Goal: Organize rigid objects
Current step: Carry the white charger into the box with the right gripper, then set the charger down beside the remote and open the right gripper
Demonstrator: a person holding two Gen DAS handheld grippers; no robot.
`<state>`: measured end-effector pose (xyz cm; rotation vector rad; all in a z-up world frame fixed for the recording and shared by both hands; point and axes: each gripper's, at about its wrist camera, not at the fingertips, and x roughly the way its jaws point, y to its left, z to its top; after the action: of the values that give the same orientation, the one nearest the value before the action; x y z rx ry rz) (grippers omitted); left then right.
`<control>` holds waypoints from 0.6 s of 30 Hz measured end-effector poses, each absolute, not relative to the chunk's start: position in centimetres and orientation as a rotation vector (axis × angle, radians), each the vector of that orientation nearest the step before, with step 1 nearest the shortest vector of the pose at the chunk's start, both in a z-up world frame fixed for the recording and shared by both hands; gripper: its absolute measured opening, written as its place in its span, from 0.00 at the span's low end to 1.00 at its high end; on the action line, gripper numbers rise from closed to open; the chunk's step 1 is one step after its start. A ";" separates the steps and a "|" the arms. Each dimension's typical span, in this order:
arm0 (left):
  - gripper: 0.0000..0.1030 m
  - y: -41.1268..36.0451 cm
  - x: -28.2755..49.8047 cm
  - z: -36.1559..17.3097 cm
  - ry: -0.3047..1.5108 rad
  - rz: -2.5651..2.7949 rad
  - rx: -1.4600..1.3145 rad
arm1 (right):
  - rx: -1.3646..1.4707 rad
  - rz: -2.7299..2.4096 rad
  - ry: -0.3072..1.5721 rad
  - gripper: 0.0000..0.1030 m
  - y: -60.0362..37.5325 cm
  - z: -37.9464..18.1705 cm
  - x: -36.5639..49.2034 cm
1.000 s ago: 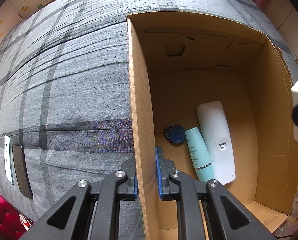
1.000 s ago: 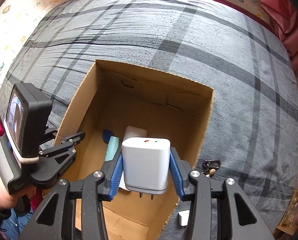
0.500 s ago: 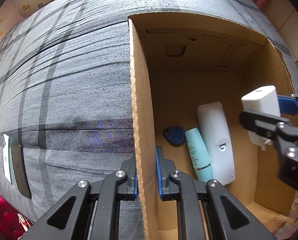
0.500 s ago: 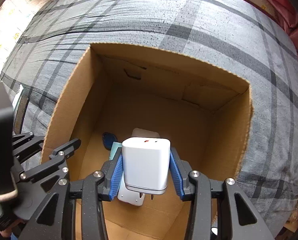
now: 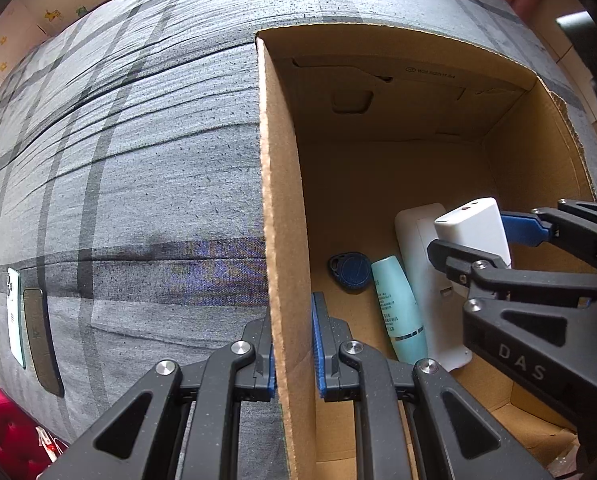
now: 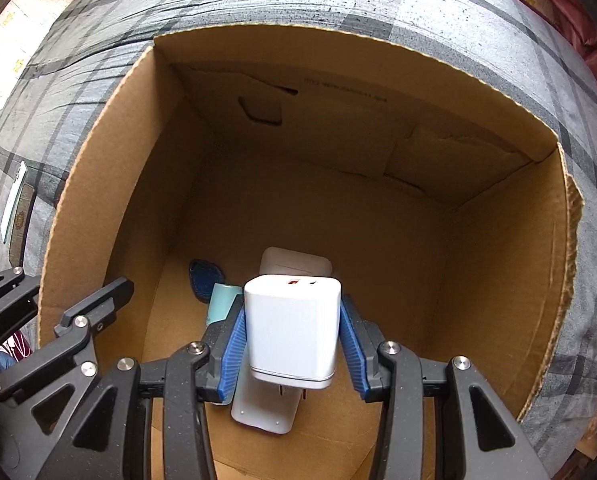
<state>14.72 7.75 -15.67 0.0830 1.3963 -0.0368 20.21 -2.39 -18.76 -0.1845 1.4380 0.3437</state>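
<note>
L tongs (image 5: 294,356): clamped on box wall (image 5: 284,240), we steady it.
R tongs (image 6: 292,344): clamped on charger (image 6: 292,332); we lower it to bare floor, right of frame.

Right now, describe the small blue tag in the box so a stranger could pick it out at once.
Find the open cardboard box on the grey checked bedcover and look down at its floor, near the wall that the left gripper clamps. There lies the blue key tag, next to a teal tube and a long white remote. It alone is dark blue, flat and roundish.
</note>
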 end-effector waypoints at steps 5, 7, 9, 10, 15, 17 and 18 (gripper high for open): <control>0.14 7.8 14.8 -15.7 1.396 -0.036 0.082 | -0.188 0.344 1.445 0.46 -2.2 -19.2 20.3; 0.14 7.8 14.7 -15.7 1.396 -0.036 0.084 | -0.185 0.346 1.447 0.46 -2.2 -19.2 20.4; 0.14 7.8 14.7 -15.7 1.396 -0.036 0.084 | -0.185 0.349 1.449 0.46 -2.1 -19.4 20.6; 0.14 7.7 14.7 -15.7 1.396 -0.035 0.084 | -0.185 0.348 1.447 0.46 -2.1 -19.4 20.7; 0.14 7.6 14.7 -15.7 1.397 -0.035 0.086 | -0.178 0.350 1.441 0.47 -2.8 -19.4 20.4; 0.14 7.6 14.7 -15.6 1.397 -0.034 0.086 | -0.172 0.350 1.430 0.54 -3.0 -19.1 20.3; 0.14 7.5 14.7 -15.7 1.396 -0.034 0.085 | -0.171 0.347 1.425 0.59 -3.0 -19.0 20.4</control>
<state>14.70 7.54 -15.66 0.0854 1.3965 -0.0342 20.35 -2.96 -18.97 -0.1711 1.4251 0.3472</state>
